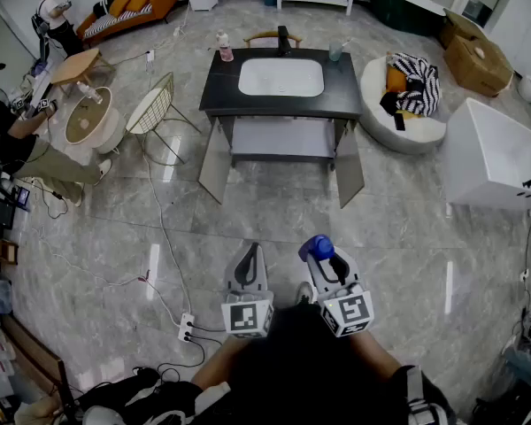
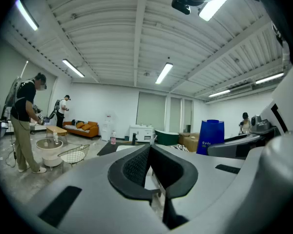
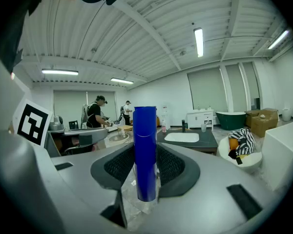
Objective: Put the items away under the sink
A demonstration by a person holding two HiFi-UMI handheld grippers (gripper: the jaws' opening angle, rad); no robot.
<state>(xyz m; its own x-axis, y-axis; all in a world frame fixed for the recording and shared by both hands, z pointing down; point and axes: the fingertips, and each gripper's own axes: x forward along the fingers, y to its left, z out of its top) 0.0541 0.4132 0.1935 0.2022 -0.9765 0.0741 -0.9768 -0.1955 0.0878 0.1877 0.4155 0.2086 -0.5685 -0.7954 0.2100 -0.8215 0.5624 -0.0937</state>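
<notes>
The sink cabinet (image 1: 280,85) stands some way ahead, with a black top, a white basin and both lower doors (image 1: 214,159) swung open. A pink bottle (image 1: 223,47) and a cup (image 1: 335,52) stand on its top. My right gripper (image 1: 329,260) is shut on an upright blue bottle (image 1: 317,247), held low in front of me; in the right gripper view the blue bottle (image 3: 145,150) stands between the pads. My left gripper (image 1: 247,268) hangs beside it, shut with nothing in it, as the left gripper view shows (image 2: 149,149).
A white round seat (image 1: 405,113) with striped clothes sits right of the cabinet, a white box (image 1: 491,153) farther right. A wire chair (image 1: 152,106) and round table (image 1: 88,118) stand left, near a seated person (image 1: 18,144). A power strip (image 1: 187,327) and cables lie near my feet.
</notes>
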